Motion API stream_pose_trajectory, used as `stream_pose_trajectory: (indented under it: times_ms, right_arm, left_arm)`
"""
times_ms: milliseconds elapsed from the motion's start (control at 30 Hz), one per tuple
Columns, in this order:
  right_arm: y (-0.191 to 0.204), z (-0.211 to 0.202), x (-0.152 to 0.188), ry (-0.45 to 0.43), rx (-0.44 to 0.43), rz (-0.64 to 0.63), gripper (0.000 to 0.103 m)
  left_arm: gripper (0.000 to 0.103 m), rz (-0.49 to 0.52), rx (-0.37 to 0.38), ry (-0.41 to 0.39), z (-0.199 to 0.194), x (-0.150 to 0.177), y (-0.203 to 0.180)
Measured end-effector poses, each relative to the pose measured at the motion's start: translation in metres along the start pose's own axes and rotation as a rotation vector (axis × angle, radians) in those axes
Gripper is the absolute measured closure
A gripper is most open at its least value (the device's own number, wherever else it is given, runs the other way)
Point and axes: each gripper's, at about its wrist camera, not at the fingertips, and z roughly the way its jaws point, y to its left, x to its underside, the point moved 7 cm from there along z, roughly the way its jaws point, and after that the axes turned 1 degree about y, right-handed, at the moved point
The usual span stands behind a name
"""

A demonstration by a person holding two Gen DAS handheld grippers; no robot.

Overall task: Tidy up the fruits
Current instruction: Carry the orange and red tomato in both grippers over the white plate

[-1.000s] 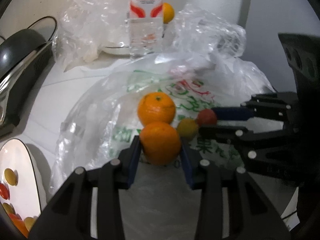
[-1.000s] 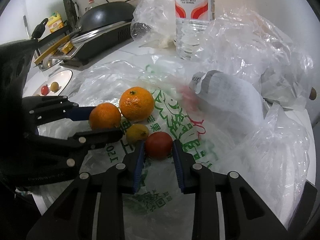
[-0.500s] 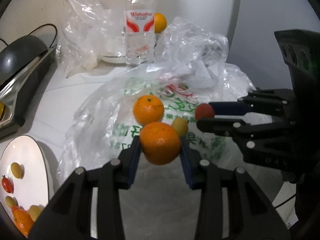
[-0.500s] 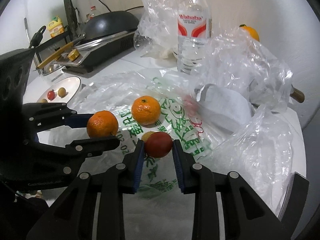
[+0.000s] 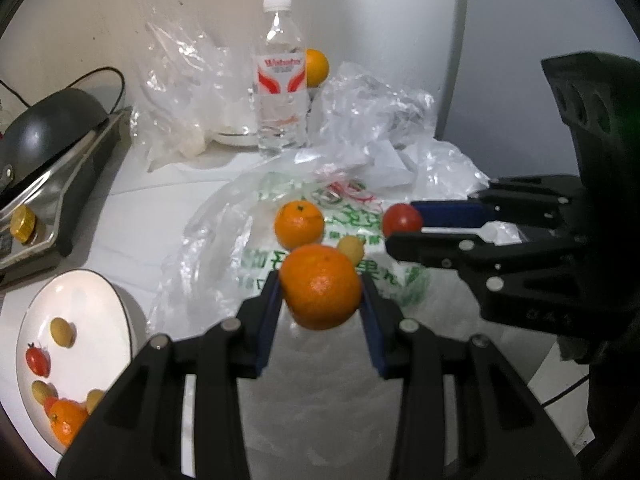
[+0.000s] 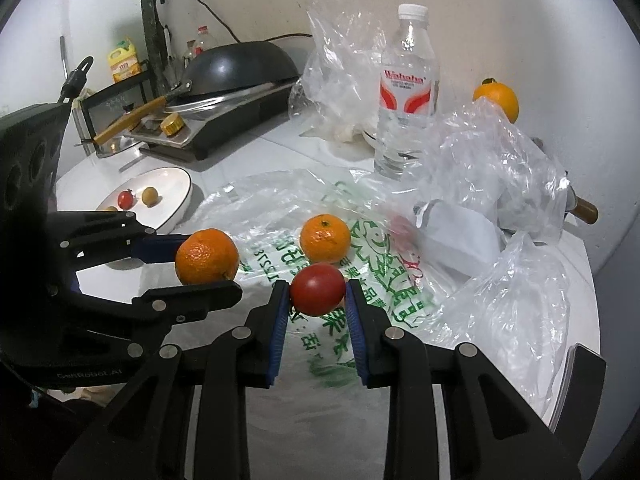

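White plate [image 5: 120, 304] at counter's left edge holds mixed small fruits; left gripper [image 5: 320, 300] pinches an orange [image 5: 320, 292], right gripper [image 6: 318, 300] pinches a tomato [image 6: 317, 289].

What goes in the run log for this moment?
left gripper: shut on orange | right gripper: shut on tomato | plate: partly filled

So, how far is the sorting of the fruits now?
Partly done. The white plate already holds several small fruits. In hand: the left tongs grip an orange and the right tongs grip a tomato, both off the printed bag. Left: another orange and a small yellow fruit on the bag, plus an orange at the wall.
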Motion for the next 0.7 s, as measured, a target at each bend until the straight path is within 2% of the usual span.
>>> stream_pose_trajectory:
  times_ms: [700]
  right_arm:
    - [0.047, -0.011, -0.017, -0.031, 0.000, -0.037, 0.073]
  left_arm:
    - [0.064, -0.030, -0.034, -0.045, -0.044, 0.011, 0.032]
